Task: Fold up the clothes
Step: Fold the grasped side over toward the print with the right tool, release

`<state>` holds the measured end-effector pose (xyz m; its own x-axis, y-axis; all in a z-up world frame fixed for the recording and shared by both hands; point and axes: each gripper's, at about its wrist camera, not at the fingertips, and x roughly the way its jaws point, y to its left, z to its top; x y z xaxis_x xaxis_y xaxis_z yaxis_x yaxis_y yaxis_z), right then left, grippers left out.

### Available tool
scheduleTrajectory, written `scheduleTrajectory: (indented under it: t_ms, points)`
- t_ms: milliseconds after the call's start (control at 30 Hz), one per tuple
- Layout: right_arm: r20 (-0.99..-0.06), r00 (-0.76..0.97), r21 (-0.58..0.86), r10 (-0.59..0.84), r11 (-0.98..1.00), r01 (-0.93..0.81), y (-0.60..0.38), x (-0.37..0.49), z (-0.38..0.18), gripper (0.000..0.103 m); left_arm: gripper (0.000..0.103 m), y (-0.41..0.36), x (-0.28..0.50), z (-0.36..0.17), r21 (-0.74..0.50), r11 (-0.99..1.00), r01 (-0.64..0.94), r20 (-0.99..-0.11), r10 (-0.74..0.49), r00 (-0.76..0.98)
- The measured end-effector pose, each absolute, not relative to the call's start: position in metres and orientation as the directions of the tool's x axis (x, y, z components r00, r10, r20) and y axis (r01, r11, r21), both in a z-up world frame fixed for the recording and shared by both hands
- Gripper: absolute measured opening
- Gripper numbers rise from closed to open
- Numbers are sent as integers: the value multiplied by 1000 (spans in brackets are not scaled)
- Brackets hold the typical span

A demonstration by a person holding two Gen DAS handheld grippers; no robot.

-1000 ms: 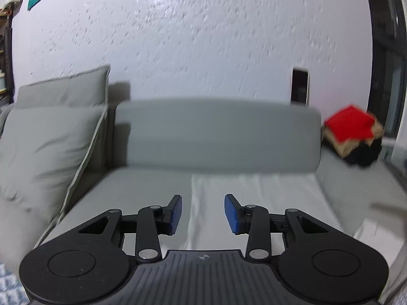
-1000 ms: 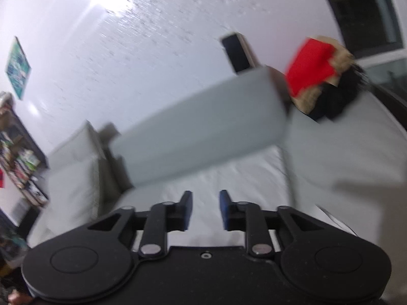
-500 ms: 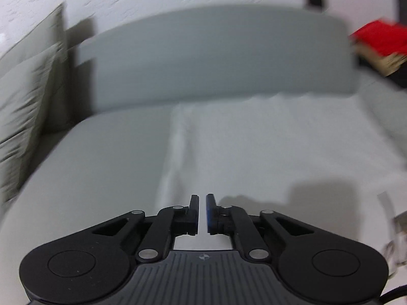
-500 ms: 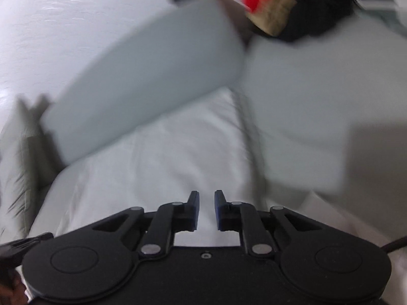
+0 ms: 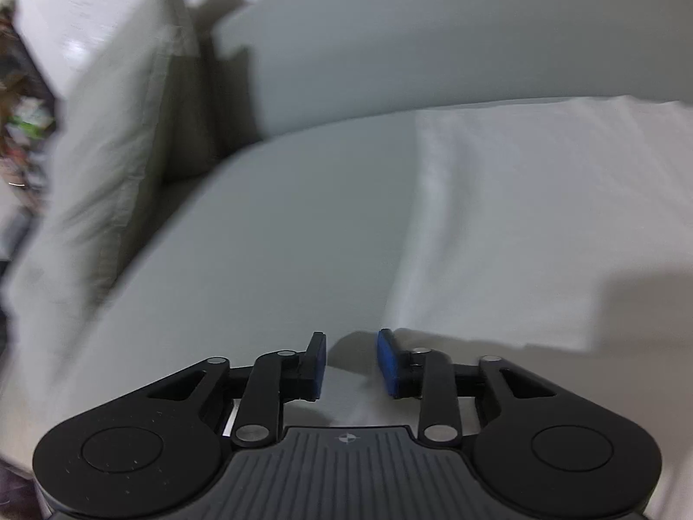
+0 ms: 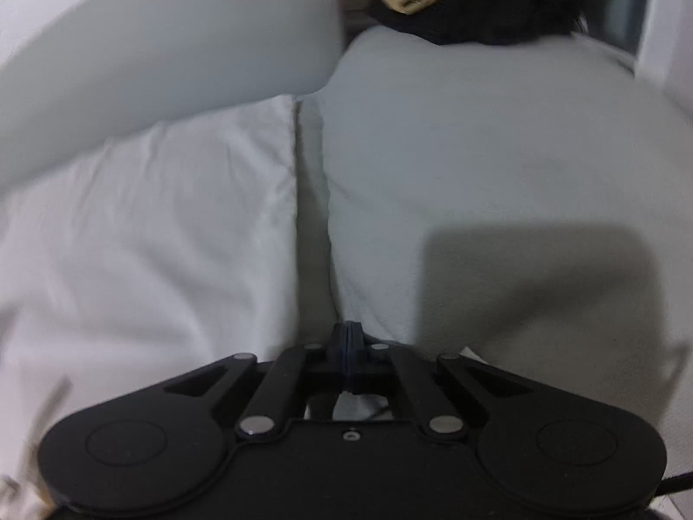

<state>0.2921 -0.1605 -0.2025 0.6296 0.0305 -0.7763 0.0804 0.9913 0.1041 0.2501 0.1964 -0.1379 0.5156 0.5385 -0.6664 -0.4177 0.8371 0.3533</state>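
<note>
Both grippers point down at the sofa [image 5: 268,234]. Your left gripper [image 5: 351,362] has its jaws a small way apart and opening, nothing pinched, just over the near left corner of the white cloth [image 5: 541,225]. Your right gripper [image 6: 348,362] is fully closed at the cloth's [image 6: 143,234] right edge; can't tell if it pinches fabric. Clothes pile [image 6: 467,4] sits far back.
</note>
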Motion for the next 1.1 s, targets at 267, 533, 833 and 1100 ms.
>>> scheduleTrajectory:
  t_ms: [267,533,833,1100]
  points:
    - [-586,721,342,370,919,-193,-114,300,-162,11,16,156,269,-94,-14,983,-182,-623,134,770]
    - [-658,554,260,511,844,-470,-53,344,-209,8,28,104,325,-152,219,971,90,-650,77,756]
    - [-649,759,191,51,977,98,-159,402,-227,0,20,252,376,-158,253,813,-525,-611,555,564]
    - [-466,774,353,429,892,-282,-85,401,-193,15,27,194,402,-137,142,966,-215,-547,257,797]
